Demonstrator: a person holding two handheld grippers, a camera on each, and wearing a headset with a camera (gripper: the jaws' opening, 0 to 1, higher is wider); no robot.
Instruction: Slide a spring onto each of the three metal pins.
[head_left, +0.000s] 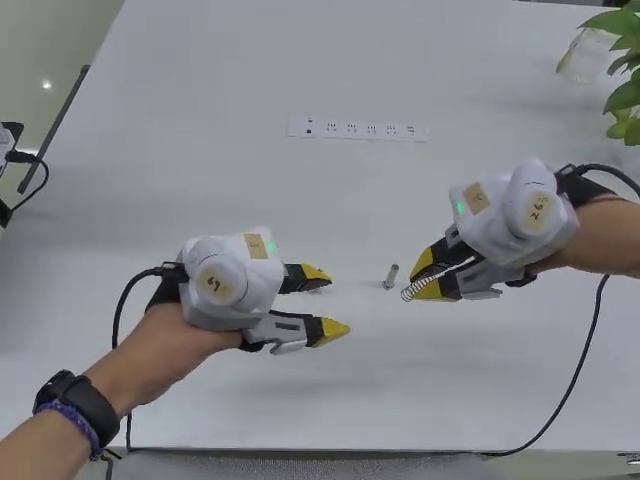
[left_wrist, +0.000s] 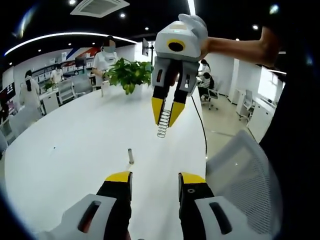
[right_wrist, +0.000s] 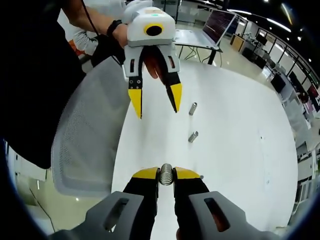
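A short metal pin (head_left: 390, 277) lies on the white table (head_left: 300, 190) between the two grippers. My right gripper (head_left: 427, 277) is shut on a small coil spring (head_left: 417, 289), whose free end points toward the pin. In the right gripper view the spring (right_wrist: 166, 174) sits end-on between the yellow tips of the right gripper (right_wrist: 166, 173), and two pins (right_wrist: 193, 108) (right_wrist: 193, 136) lie ahead. My left gripper (head_left: 326, 300) stands open and holds nothing, left of the pin. In the left gripper view, the left gripper (left_wrist: 155, 177) faces the pin (left_wrist: 131, 156) and the spring (left_wrist: 162, 123).
A white power strip (head_left: 357, 129) lies further back on the table. A potted plant (head_left: 618, 60) stands at the far right corner. Cables trail from both grippers over the near table edge. A grey mesh chair (right_wrist: 87, 130) stands beside the table.
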